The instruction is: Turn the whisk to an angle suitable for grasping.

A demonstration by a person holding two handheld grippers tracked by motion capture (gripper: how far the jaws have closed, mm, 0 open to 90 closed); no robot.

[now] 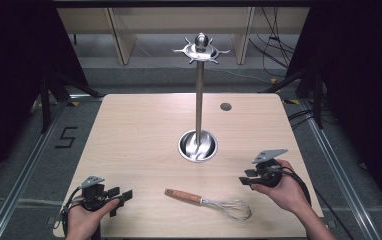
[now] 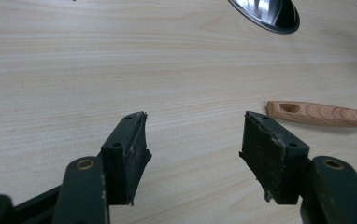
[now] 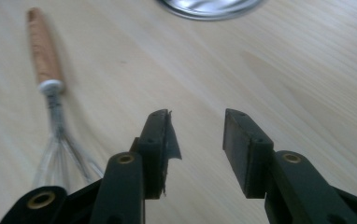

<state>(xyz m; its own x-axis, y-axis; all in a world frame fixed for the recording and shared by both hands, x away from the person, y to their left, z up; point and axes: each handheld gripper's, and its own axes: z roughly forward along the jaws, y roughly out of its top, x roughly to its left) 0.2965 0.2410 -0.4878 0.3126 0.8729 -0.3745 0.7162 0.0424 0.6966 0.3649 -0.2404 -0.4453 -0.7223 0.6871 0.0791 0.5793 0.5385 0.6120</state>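
A: What's the setting?

B: A pale wooden table in a dark room, with grey floor, rails and loose cables around it and light wooden frames at the back. A small dark round spot sits near the table's far right corner.

A: What's on the table?

B: A steel stand rises from a round, dish-like base near the middle; its upright pole ends in a knob with a ring of short hooks. On the near side lies a whisk, flat on the wood, its wooden handle pointing left and its wire loops to the right.

A: Where are the grippers?

B: The left gripper is at the near left corner, held low in the person's hand and pointing right, toward the whisk's handle but well apart from it. Its jaws stand apart with nothing but bare wood between them; in the left gripper view the handle lies ahead and to the right.

A: And the other?

B: The right gripper is at the right side, above and right of the wire loops, pointing left. Its jaws are apart too, with nothing between them. In the right gripper view the whisk lies off to the left, clear of the pads, and the stand's base edge shows at the top.
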